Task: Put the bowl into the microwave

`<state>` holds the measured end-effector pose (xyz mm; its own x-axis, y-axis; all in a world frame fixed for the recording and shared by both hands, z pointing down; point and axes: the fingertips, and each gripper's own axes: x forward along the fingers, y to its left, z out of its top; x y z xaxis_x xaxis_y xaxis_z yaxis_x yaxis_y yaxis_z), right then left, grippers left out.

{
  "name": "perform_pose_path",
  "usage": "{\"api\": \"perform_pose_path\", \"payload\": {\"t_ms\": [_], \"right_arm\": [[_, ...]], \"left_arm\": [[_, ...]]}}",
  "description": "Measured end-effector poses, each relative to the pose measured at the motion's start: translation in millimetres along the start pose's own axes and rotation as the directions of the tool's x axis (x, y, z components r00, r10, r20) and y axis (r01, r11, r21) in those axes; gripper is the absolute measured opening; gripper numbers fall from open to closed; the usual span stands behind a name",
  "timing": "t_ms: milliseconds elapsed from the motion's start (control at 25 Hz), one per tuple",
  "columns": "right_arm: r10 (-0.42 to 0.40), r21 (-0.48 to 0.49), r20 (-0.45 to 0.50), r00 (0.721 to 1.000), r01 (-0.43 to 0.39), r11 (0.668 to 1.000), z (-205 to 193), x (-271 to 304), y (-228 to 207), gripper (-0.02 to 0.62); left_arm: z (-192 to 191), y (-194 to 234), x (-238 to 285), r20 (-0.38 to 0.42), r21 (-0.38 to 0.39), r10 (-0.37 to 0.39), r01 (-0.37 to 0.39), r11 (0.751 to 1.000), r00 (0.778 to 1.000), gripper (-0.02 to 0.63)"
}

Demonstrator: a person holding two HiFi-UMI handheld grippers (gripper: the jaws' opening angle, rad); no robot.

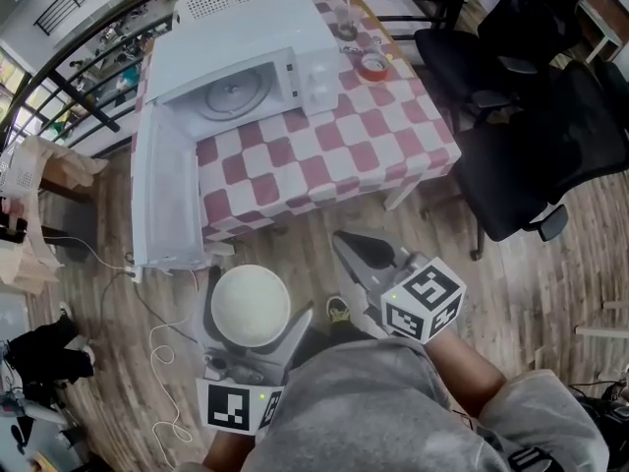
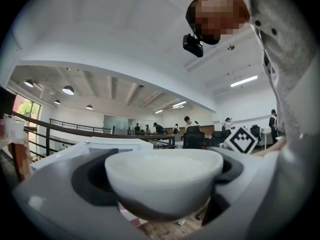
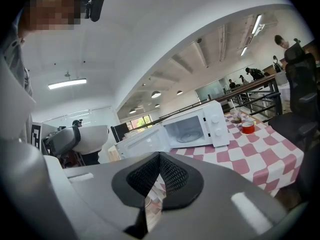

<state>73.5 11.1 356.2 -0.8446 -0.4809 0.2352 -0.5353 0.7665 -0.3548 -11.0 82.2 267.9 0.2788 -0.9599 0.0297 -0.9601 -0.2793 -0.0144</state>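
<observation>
The left gripper (image 1: pixel 259 295) clamped the bowl (image 1: pixel 246 313) level for the open microwave (image 1: pixel 246 67); the right gripper (image 1: pixel 346 247) hung closed, empty.

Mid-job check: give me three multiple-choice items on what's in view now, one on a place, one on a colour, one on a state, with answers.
1. Where is the bowl?
A) on the floor
B) between the left gripper's fingers
C) on a chair

2. What colours are the tablecloth's checks?
A) red and white
B) blue and white
C) green and yellow

3. The microwave's door is:
A) shut
B) missing
C) open

Answers:
1 B: the left gripper view shows the fingers on either side of the bowl.
2 A: red and white squares alternate across the cloth.
3 C: the door is swung wide and the turntable shows inside.
</observation>
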Motion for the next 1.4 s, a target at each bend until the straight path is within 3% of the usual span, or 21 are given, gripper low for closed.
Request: {"api": "perform_pose_path", "payload": {"t_ms": [880,1400], "right_arm": [[-0.024,-0.001,0.027,0.999,0.024,1.0,9.7,-4.4,-11.9,-0.002],[-0.049,-0.016,-0.002,0.999,0.049,0.999,12.6,30.4,-2.8,-0.002]], "left_arm": [[-1.6,-12.5,19.3,-0.017,0.0,-0.053,0.053,0.999,0.998,0.541],[-5.0,19.7,25.0,-0.002,-0.036,-0.093,0.093,0.995,0.996,0.541]]}}
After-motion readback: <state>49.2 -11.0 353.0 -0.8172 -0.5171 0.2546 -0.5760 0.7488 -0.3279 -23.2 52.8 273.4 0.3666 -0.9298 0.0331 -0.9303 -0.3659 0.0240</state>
